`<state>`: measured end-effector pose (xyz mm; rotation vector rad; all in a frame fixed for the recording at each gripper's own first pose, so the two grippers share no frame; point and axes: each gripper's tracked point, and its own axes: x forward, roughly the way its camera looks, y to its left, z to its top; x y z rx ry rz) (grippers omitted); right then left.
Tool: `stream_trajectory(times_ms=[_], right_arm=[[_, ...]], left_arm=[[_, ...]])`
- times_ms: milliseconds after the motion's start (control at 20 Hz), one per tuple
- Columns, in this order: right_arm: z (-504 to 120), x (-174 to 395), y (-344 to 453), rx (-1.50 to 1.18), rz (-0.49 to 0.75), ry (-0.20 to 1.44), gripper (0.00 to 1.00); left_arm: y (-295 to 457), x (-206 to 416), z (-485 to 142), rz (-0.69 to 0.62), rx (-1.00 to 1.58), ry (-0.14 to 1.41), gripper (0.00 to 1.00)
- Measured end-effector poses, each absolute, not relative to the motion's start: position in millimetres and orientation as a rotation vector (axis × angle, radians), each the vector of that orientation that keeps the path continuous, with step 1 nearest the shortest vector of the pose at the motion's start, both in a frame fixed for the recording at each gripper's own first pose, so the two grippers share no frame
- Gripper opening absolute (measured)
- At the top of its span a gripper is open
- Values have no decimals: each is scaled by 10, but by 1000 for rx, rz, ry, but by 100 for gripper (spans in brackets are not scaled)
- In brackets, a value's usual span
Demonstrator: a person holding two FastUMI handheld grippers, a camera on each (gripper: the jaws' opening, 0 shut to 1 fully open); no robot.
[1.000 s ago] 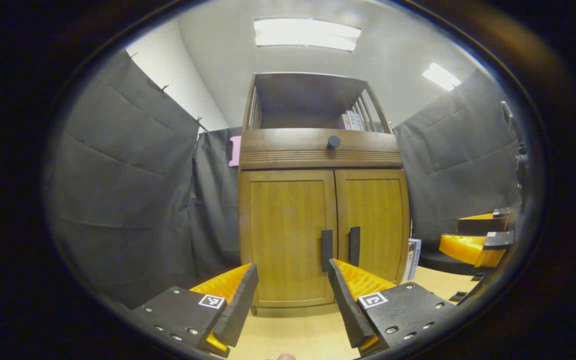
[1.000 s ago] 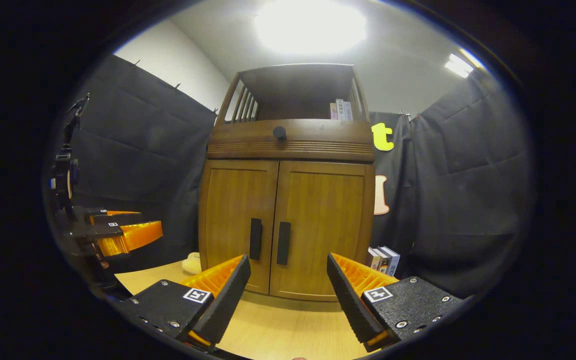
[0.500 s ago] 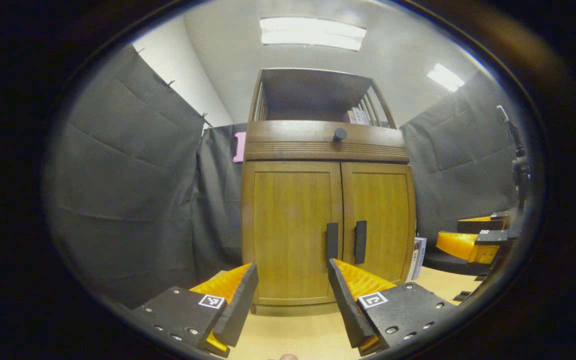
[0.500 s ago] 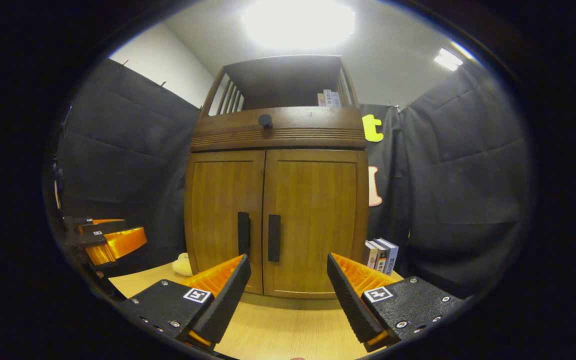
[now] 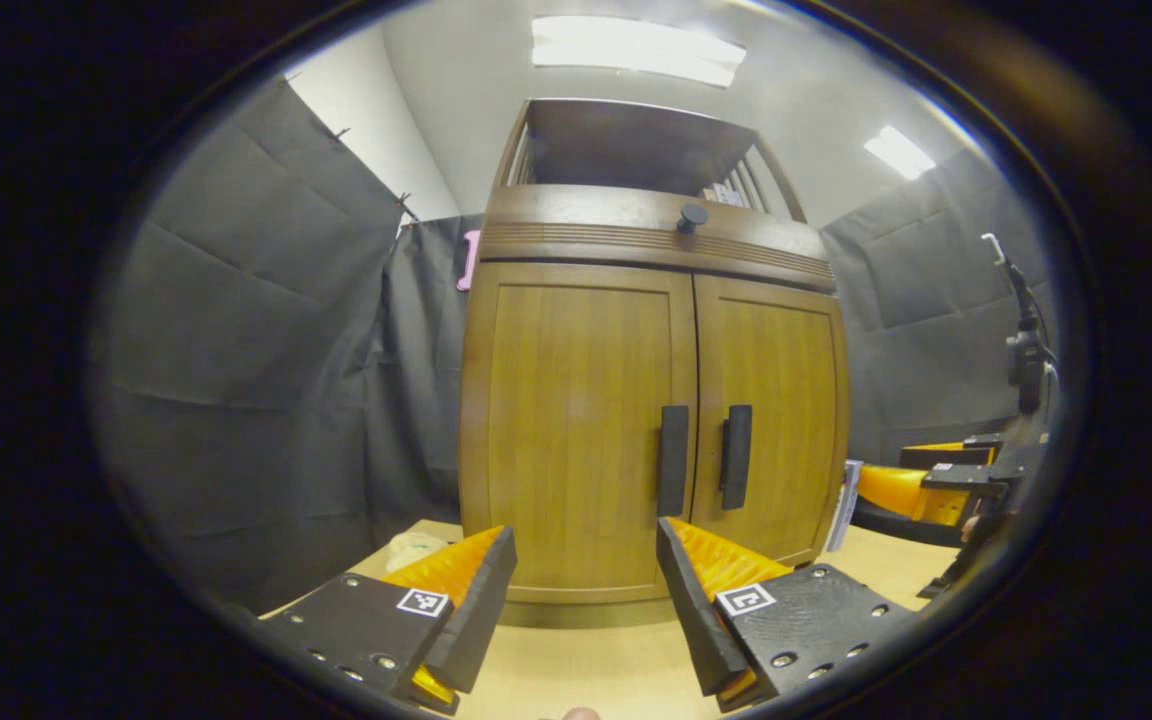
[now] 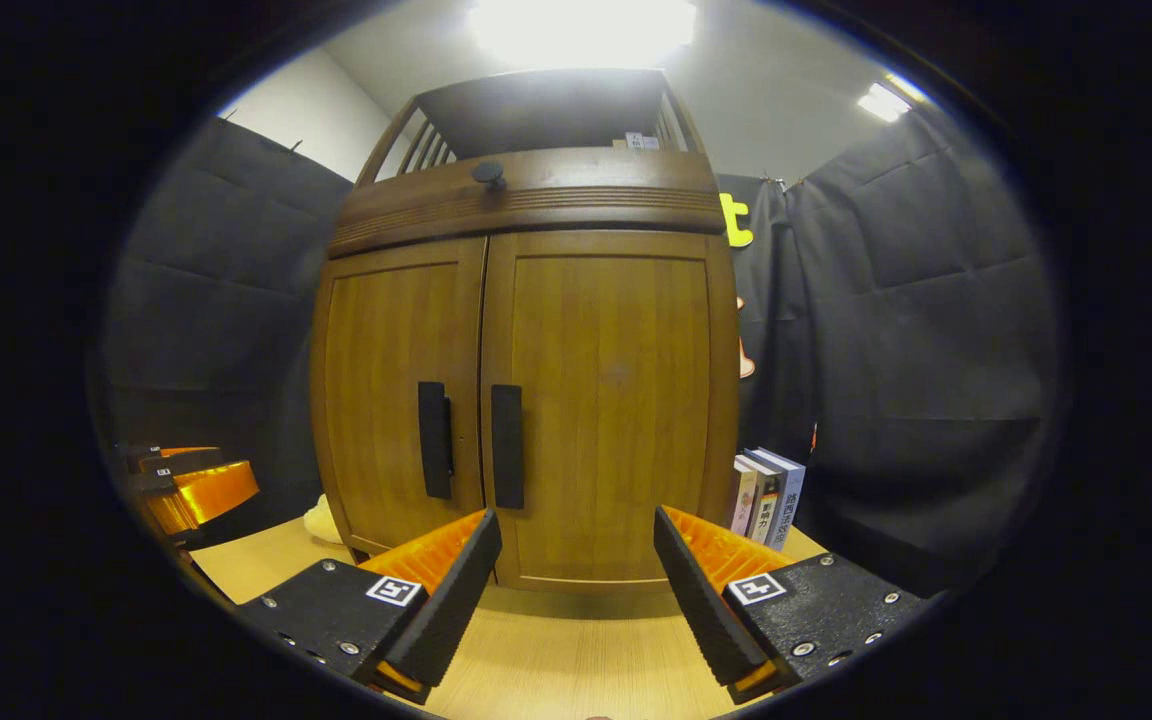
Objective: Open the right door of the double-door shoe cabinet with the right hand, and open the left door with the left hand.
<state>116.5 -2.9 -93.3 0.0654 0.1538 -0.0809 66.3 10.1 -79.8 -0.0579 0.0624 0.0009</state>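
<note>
The shoe cabinet point(image 5: 651, 400) stands dead ahead on the pale floor point(image 6: 556, 650), both doors closed. Right door point(image 6: 606, 400) and left door point(image 5: 576, 420) meet at their black handles point(image 6: 506, 445). The right gripper point(image 6: 571, 570) is spread wide and empty, short of the doors; the left gripper point(image 5: 586, 580) is spread wide too, holding nothing.

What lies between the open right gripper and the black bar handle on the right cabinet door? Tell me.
Nothing but bare light wooden floor, as the right gripper view shows. The right gripper is open, short of the black bar handle on the shut right wooden door.
</note>
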Motion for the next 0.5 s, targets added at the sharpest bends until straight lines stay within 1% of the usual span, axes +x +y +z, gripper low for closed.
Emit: stream_trajectory(times_ms=[200, 350, 400, 450, 500], right_arm=[[-972, 1486, -25, 88, -73, 160, 95], [-930, 1724, 70, 101, -47, 146, 95], [-910, 1792, 113, 110, -34, 142, 95], [-898, 1860, 149, 120, -27, 138, 95], [-888, 1922, 183, 127, -19, 135, 95]], left_arm=[[116, 1001, -870, -22, -60, 61, 81], [133, 1176, -961, -11, -48, 73, 81], [167, 1212, -971, -8, -48, 70, 86], [186, 1245, -968, -9, -54, 65, 81], [207, 1286, -966, -14, -60, 62, 86]])
